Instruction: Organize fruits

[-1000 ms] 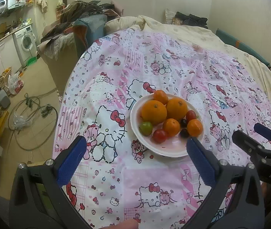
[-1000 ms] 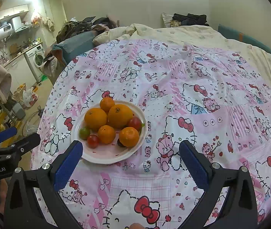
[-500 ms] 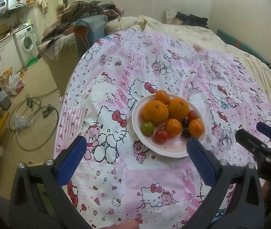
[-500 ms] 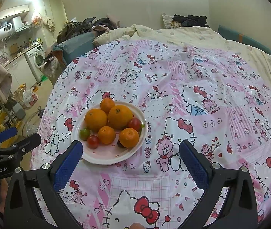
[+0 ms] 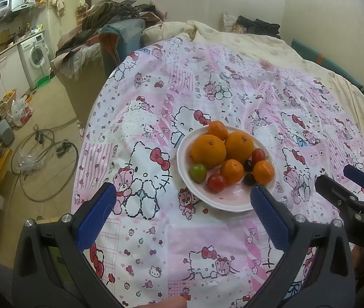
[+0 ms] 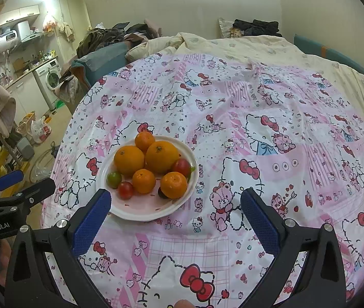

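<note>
Showing a white plate point(image 5: 229, 206) resting on a patterned sheet point(image 5: 207, 238), loaded with all the fruit in view: two big oranges point(image 5: 209, 151) side by side at the plate's centre and 12 o'clock side, touching each other; three small oranges, one at 12 o'clock point(image 5: 217, 130), one near centre point(image 5: 231, 171), one at 3 o'clock point(image 5: 263, 171); a green tomato point(image 5: 198, 172) at 9 o'clock; red tomatoes at 6 o'clock point(image 5: 216, 183) and at 2 o'clock point(image 5: 258, 155); two dark fruits point(image 5: 249, 179) between the small oranges (kind too small to tell).

Hovering short of the plate, at its 6 o'clock side: left gripper point(image 5: 183, 217), jaws spread wide, holding nothing, its right pad overlapping the plate's rim in the left view; right gripper point(image 6: 175, 217), likewise wide and holding nothing, plate sitting toward its left finger in the right view.

Fitting two stages equally: fruit gathered on the plate as the finished arrangement, or fruit piled there awaiting sorting elsewhere (no second dish or bin visible on the sheet). Leaving the step in hand unsettled for that reason.

Calling, in any grasp on this pile, for a narrow approach from above onto a single fruit, given the touching neighbours and round, roll-prone shapes.
</note>
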`<control>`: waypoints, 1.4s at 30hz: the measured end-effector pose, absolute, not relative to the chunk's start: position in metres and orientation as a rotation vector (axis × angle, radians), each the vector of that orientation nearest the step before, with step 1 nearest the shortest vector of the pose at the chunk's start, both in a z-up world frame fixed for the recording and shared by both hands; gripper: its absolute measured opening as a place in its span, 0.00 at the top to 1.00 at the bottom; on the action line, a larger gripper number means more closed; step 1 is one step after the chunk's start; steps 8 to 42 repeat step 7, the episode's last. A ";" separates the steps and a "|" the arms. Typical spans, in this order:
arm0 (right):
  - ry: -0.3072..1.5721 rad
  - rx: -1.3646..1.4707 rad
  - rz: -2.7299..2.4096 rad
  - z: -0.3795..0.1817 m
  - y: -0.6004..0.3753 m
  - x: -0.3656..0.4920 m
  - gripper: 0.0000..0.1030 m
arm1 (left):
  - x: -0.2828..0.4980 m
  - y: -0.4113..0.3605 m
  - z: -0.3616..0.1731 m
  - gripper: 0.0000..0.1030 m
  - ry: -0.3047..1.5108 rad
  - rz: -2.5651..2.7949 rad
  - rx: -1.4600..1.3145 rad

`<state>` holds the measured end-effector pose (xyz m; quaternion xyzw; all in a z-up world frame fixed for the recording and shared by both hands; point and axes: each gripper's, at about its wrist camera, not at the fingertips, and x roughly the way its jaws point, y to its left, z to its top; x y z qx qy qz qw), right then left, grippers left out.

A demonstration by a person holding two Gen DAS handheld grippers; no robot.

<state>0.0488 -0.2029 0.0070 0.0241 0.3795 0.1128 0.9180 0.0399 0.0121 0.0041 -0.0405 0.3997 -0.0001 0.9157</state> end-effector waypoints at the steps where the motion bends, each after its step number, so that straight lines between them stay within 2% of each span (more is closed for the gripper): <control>1: 0.780 0.049 0.231 0.007 -0.203 0.049 0.00 | 0.040 0.012 0.004 0.00 0.823 0.000 -0.084; 42: 0.779 0.048 0.231 0.007 -0.202 0.049 0.00 | 0.040 0.012 0.004 0.00 0.819 0.005 -0.073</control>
